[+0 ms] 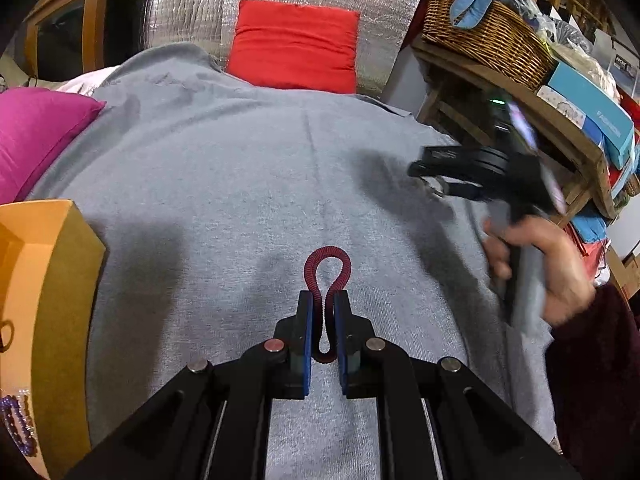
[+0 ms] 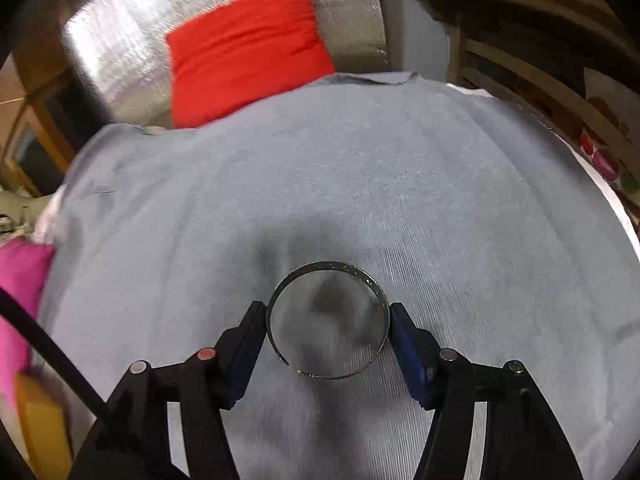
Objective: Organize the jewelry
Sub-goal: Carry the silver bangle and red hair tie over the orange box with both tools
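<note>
My left gripper point(image 1: 323, 300) is shut on a dark red coiled bracelet point(image 1: 328, 258), whose loop pokes out past the fingertips above the grey cloth point(image 1: 240, 168). My right gripper point(image 2: 328, 314) has a thin silver bangle point(image 2: 340, 268) between its blue pads, and both pads touch the ring's sides. In the left wrist view the right gripper point(image 1: 434, 186) hovers blurred at the right, held by a hand point(image 1: 556, 272). An orange box point(image 1: 56, 280) stands at the left edge, with a purple beaded bracelet point(image 1: 16, 424) inside.
A red cushion point(image 1: 296, 44) leans on silver foil at the back, and a pink cushion point(image 1: 36, 132) lies at the left. A wooden shelf with a wicker basket point(image 1: 484, 36) and boxes stands at the right. The orange box point(image 2: 40, 420) shows at the lower left in the right wrist view.
</note>
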### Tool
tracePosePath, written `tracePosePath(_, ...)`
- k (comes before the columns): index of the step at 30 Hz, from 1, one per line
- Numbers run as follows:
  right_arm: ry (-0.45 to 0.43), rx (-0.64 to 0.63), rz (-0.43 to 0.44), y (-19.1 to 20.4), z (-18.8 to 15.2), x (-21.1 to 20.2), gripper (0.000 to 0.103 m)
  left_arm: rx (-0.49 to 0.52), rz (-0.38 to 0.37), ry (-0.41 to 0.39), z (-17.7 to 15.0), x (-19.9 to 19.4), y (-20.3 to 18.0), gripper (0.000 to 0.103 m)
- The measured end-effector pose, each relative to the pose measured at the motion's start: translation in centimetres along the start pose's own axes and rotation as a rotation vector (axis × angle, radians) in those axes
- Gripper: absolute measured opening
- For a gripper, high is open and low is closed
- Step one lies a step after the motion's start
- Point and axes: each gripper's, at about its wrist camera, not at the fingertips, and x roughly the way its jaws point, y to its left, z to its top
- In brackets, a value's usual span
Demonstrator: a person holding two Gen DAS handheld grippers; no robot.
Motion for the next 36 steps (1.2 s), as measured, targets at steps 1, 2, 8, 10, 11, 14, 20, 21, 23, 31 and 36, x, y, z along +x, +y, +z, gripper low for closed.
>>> tracePosePath(1, -0.011, -0.006, 0.038, -0.1, -0.9, -1.6, 0.064, 0.000, 0.001, -0.003, 0.0, -0.2, 0.0, 0.010)
tracePosePath(2, -0.016, -0.009, 0.070, 0.0, -1.7, -3.0, 0.064, 0.002, 0.002, -0.005, -0.1, -0.4, -0.1, 0.010)
tracePosePath(8, -0.048, -0.051, 0.166, 0.1, -6.3, -10.0, 0.065, 0.041, 0.025, -0.020, -0.7, -1.4, -1.1, 0.010)
tracePosePath(10, -0.051, -0.053, 0.193, 0.0, -7.9, -11.5, 0.065, 0.057, 0.036, -0.021, -1.1, -1.7, -1.4, 0.010)
tracePosePath(11, -0.051, -0.044, 0.210, -0.1, -8.9, -12.2, 0.065, 0.067, 0.040, -0.019, -1.4, -1.8, -1.6, 0.010)
tracePosePath(14, -0.047, -0.032, 0.238, -0.3, -11.5, -13.9, 0.065, 0.098, 0.053, -0.018, -2.4, -2.5, -2.3, 0.010)
tracePosePath(20, -0.096, -0.058, 0.285, -0.2, -14.0, -16.0, 0.065, 0.149, 0.082, -0.036, -3.6, -3.8, -3.3, 0.010)
tracePosePath(21, -0.103, -0.061, 0.291, -0.1, -14.2, -16.2, 0.065, 0.152, 0.088, -0.041, -3.8, -4.0, -3.4, 0.010)
tracePosePath(23, -0.110, -0.067, 0.295, 0.2, -14.3, -16.4, 0.065, 0.151, 0.093, -0.050, -3.9, -4.5, -3.3, 0.010)
tracePosePath(31, -0.086, -0.083, 0.289, 1.4, -15.1, -15.1, 0.065, 0.141, 0.123, -0.056, -4.0, -4.8, -3.1, 0.010)
tracePosePath(36, -0.068, -0.108, 0.299, 2.9, -15.1, -14.0, 0.065, 0.136, 0.140, -0.063, -4.1, -5.2, -2.8, 0.010)
